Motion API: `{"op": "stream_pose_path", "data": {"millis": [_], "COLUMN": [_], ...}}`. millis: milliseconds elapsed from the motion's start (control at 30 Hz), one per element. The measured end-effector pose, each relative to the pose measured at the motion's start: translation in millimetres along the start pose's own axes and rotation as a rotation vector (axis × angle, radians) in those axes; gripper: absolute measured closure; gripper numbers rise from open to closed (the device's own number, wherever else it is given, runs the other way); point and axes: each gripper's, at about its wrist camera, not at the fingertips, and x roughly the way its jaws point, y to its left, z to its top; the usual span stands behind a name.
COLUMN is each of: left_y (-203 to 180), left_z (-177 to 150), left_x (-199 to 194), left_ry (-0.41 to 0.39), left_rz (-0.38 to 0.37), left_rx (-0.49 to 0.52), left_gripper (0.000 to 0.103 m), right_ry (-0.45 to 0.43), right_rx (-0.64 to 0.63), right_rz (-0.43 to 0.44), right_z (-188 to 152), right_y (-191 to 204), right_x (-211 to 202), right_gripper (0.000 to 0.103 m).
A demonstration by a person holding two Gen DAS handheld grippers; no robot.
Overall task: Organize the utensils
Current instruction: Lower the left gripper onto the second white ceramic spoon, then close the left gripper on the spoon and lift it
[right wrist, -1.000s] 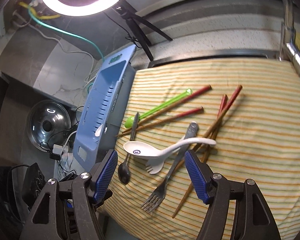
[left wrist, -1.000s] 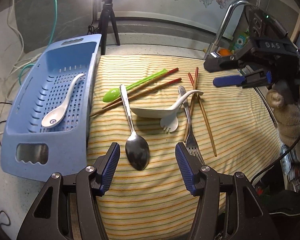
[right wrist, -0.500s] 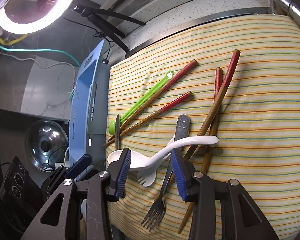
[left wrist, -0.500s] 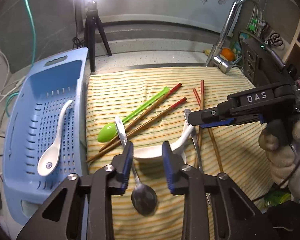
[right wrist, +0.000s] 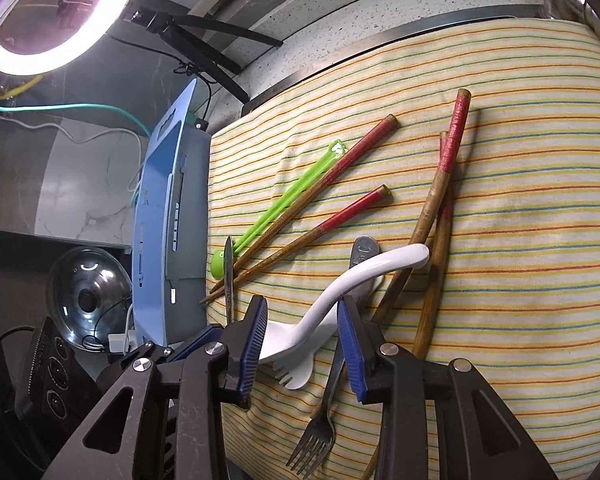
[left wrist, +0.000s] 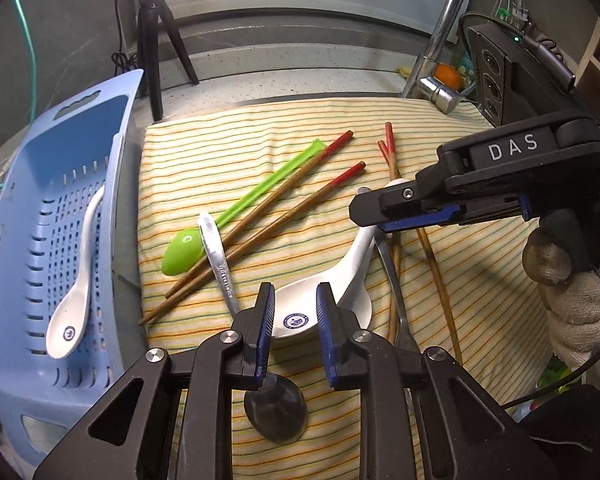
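A white ceramic spoon (left wrist: 352, 264) lies on the striped cloth (left wrist: 260, 140) over a fork (left wrist: 392, 272). My left gripper (left wrist: 296, 320) hangs low over the spoon's bowl, jaws closing. Its pads straddle the bowl's left half and no press on it shows. My right gripper (right wrist: 303, 340) is also closing. The spoon's handle (right wrist: 364, 276) runs between its pads without touching them. From the left wrist view that right gripper (left wrist: 370, 216) hovers over the handle, held by a gloved hand (left wrist: 572, 292). A second white spoon (left wrist: 76, 292) lies in the blue basket (left wrist: 60, 184).
A green spoon (left wrist: 184, 248), a metal spoon (left wrist: 220, 264), several red-tipped chopsticks (right wrist: 432, 208) and a white spork (right wrist: 296, 376) lie on the cloth. A faucet (left wrist: 444, 40) and a tripod (left wrist: 152, 40) stand behind. A pot lid (right wrist: 88, 300) sits beyond the basket.
Both grippers narrowed a lot and closed in on the white spoon. The left one moved forward past the metal spoon's bowl to the white bowl. The right one sank over the handle.
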Motion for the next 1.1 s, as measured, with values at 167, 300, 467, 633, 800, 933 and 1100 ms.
{"op": "stream_pose_path", "data": {"millis": [167,300,467,633,800,933,1100], "left_y": [-1.6,-2.4,-5.2,-4.7,-1.9,-4.3,-15.1], "left_z": [-2.6,-4.1,-6.1,-8.1,-15.6,-18.6,-25.4], "left_x": [0.1,1.9,4.5,0.5,-6.0,-8.2,0.1], "left_ry": [0.005,0.012,0.020,0.014,0.020,0.026,0.062], "left_rz": [-0.015,-0.028,-0.039,-0.051,-0.048,-0.067,-0.050], "left_rx": [0.005,0.010,0.021,0.029,0.018,0.013,0.052], "left_gripper": [0.084,0.084,0.084,0.082,0.057,0.057,0.057], "right_ry": [0.001,-0.002,0.003,0.003,-0.001,-0.004,-0.006], "right_rx": [-0.009,-0.016,-0.028,-0.073,-0.124,-0.148,-0.170], "right_rz": [-0.014,-0.028,-0.039,-0.044,-0.052,-0.061,-0.057], "right_z": [1.9,5.5,7.6,6.4,5.8,5.2,5.0], "right_y": [3.7,4.8,5.8,10.7,18.0,21.0,24.2], "right_x": [7.7,14.9,22.0,22.7,21.9,21.9,22.0], "right_gripper": [0.070,0.076,0.087,0.092,0.093,0.093,0.093]}}
